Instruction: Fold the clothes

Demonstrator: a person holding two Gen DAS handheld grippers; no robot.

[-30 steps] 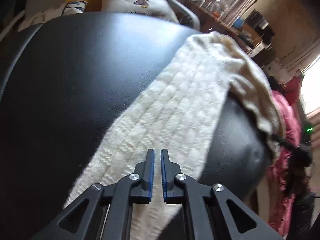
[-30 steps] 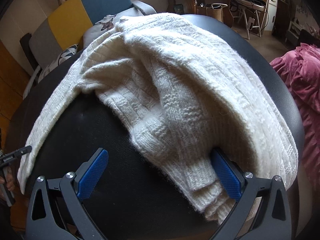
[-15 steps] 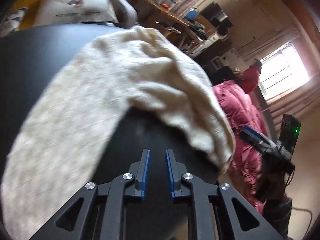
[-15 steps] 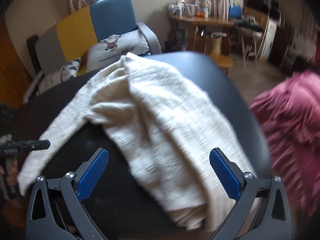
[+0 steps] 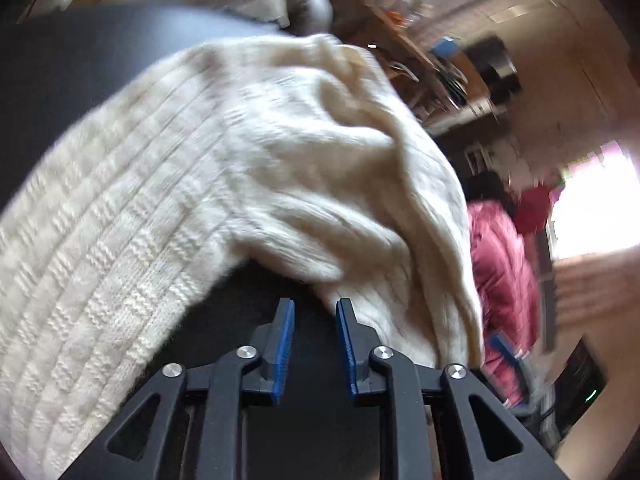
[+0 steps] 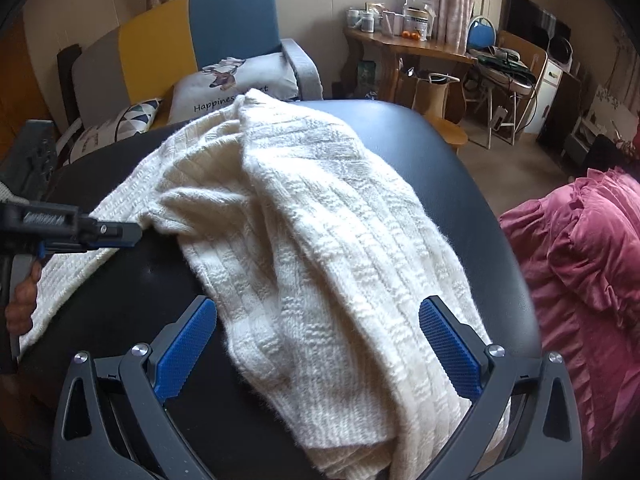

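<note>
A cream cable-knit sweater point(image 5: 280, 152) lies bunched on the black table point(image 5: 80, 60), one sleeve stretched out to the left. My left gripper point(image 5: 314, 306) hovers over bare tabletop just below the sleeve's armpit fold. Its jaws are opening, a narrow gap apart, with nothing between them. In the right wrist view the sweater point(image 6: 320, 220) runs from the far edge to the near edge of the table point(image 6: 460, 184). My right gripper point(image 6: 318, 308) hangs wide open above its lower part, pads clear of the knit. The left gripper point(image 6: 132, 234) shows at the left beside the sleeve.
A pink ruffled garment point(image 6: 580, 260) lies off the table's right side. Behind the table stands a blue, yellow and grey armchair point(image 6: 232, 20) with cushions. A cluttered wooden desk point(image 6: 420, 46) is at the back right. A hand point(image 6: 22, 300) holds the left gripper.
My left gripper has travelled from the sleeve's end to the armpit fold, and its shut jaws have parted a little. My right gripper has lifted off the sweater, still wide open.
</note>
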